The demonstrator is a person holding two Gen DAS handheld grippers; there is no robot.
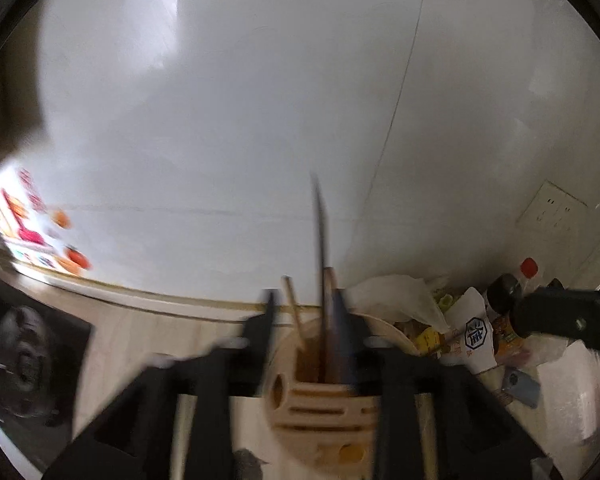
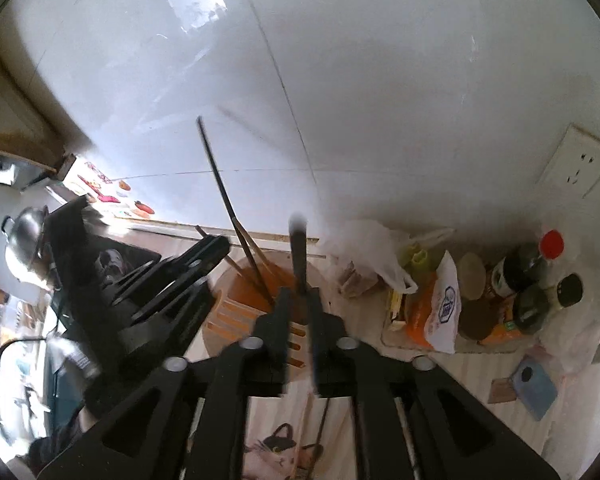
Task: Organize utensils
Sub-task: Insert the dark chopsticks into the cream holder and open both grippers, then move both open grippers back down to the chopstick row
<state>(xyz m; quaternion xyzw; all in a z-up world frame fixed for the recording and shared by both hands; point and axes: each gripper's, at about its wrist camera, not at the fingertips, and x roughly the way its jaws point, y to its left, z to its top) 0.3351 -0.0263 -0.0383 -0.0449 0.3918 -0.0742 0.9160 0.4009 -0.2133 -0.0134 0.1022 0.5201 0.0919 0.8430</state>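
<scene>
The right gripper (image 2: 298,300) has its fingers narrowly parted around a dark utensil handle (image 2: 299,256), apparently not gripping it. That handle stands nearly upright in the round holder (image 2: 240,320) on the table, directly ahead. Left gripper (image 1: 306,312) hovers wide over the same holder, chopsticks (image 1: 322,240) rising between its fingers.

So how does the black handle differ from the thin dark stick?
The thin dark stick is slimmer and reaches higher than the black handle. The stick leans left; the handle stands nearly upright. The handle sits between the right tongs; the stick is outside them. Both stand in the beige holder.
</scene>
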